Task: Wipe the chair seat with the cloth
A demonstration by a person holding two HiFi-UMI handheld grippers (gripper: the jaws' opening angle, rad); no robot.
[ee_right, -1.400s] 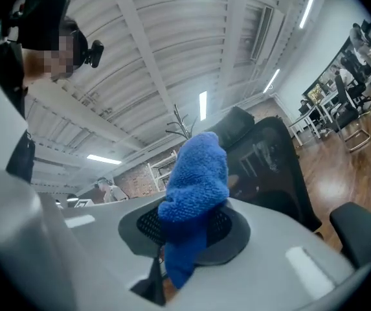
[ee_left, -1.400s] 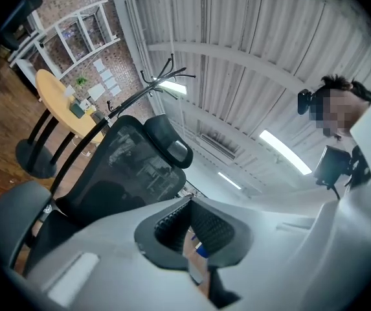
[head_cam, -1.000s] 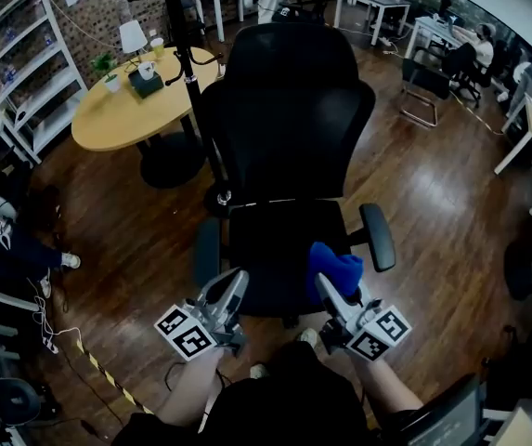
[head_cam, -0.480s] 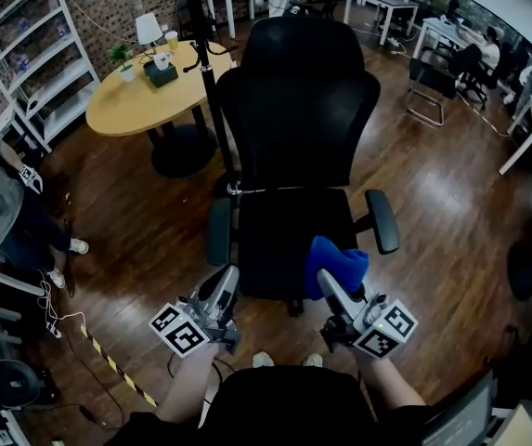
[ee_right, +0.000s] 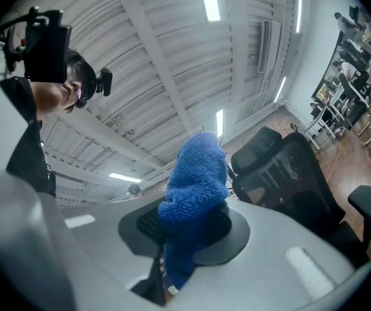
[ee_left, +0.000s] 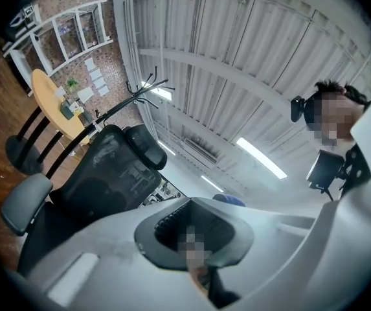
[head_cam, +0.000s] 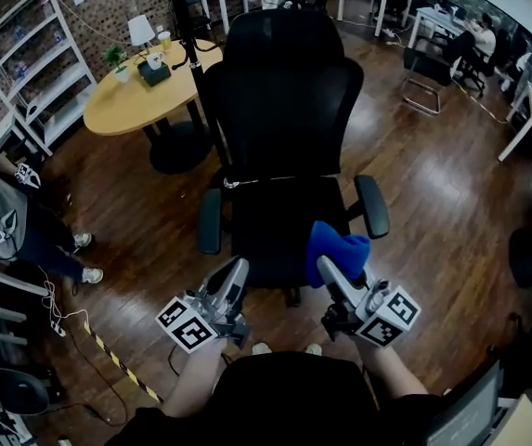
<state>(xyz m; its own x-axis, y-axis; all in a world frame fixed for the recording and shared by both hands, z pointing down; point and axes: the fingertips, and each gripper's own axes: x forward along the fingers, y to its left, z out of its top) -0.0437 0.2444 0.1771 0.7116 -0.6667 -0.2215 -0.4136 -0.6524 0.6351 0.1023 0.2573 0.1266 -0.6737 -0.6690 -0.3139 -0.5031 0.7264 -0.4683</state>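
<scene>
Two grippers at the chair seat's [head_cam: 270,226] front edge: right gripper [head_cam: 327,266] pinches the cloth [head_cam: 336,247] over its corner, left gripper [head_cam: 238,269] closed, empty.

The grey left tool [head_cam: 237,268] and right tool [head_cam: 325,268] each bear a black-and-white marker cube [head_cam: 185,326].

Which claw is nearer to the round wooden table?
Left. The left claw is by the chair seat's front left corner, on the round wooden table's side; the right claw, gripping the blue cloth, is by the front right corner.
</scene>
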